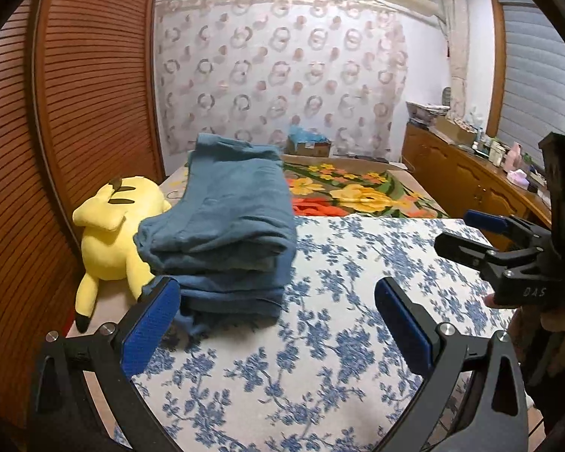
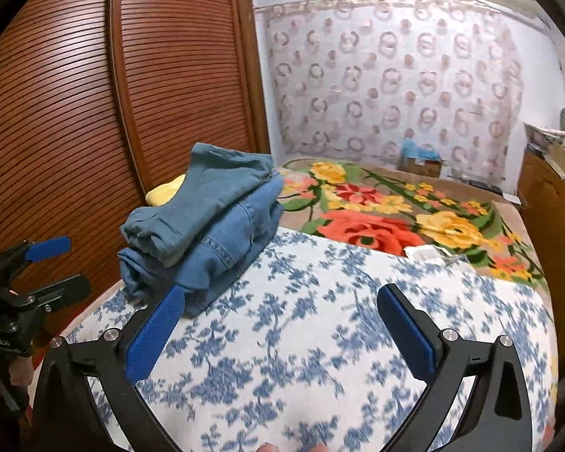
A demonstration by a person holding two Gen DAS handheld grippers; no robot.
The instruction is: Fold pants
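Nearby, folded pants [image 2: 203, 222] on bedspread [image 2: 320, 339]

My left gripper [image 1: 277, 320] is a black frame of curved, angular arms, each joint pinned with a round silver screw. Its two fingers [image 1: 150, 326] carry flat, ribbed blue pads on their inner faces. My right gripper [image 2: 282, 329] is built the same: black arms with triangular cut-outs, silver screw heads, blue textured pads. Seen from the side, its black body bears pale lettering, too blurred for me to read surely.
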